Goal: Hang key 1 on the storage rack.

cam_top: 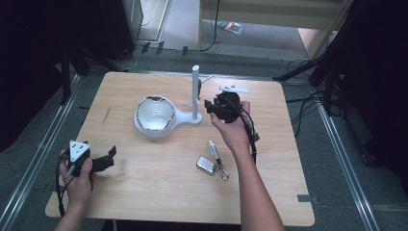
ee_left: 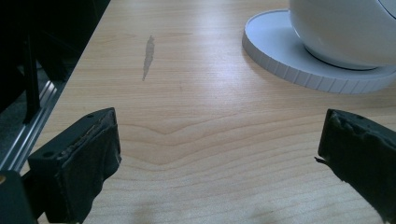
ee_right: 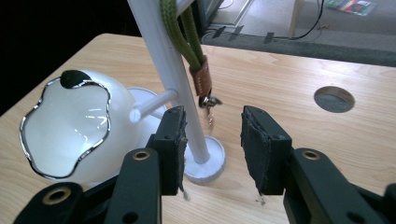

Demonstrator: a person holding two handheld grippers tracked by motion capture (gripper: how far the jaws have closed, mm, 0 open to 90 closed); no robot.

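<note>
Green lanyard (ee_right: 180, 28) hangs on white stand (ee_right: 173, 84) — gripper (ee_right: 212, 142) apart.

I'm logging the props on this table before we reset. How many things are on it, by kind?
White stand with post and pegs: 1
White bowl-shaped dish: 1
Green lanyard hanging on the stand: 1
Car key fob: 1
Metal clip piece beside the fob: 1
Total: 5

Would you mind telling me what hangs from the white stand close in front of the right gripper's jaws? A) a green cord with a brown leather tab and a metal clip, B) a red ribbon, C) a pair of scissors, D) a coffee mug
A: in the right gripper view a green cord with a brown tab hangs against the white stand, just beyond the right gripper, whose jaws hold nothing.
</note>
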